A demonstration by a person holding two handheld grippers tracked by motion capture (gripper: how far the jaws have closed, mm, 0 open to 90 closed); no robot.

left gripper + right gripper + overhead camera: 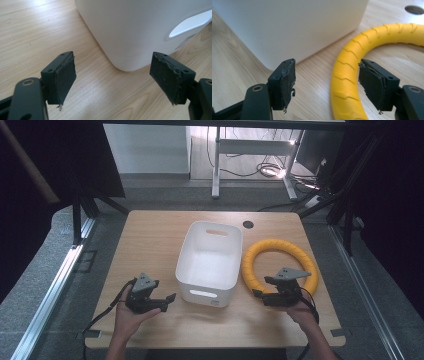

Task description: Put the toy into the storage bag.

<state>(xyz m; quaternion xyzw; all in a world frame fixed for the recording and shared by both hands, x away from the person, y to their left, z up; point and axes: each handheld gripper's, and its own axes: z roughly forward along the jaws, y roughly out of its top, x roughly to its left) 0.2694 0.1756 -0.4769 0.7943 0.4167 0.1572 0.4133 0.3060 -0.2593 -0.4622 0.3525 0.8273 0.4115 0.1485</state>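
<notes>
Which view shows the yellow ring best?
The high view: the whole yellow ring lies flat on the table, right of the white bin. The right gripper view shows a close arc of it between open jaws. The left gripper view faces the bin.

- White bin (210,262) mid-bench (150,235), yellow ring (278,265) just beside it.
- Left gripper (167,301) near the bin (apart).
- Right gripper (260,287) over the ring's near edge.
</notes>
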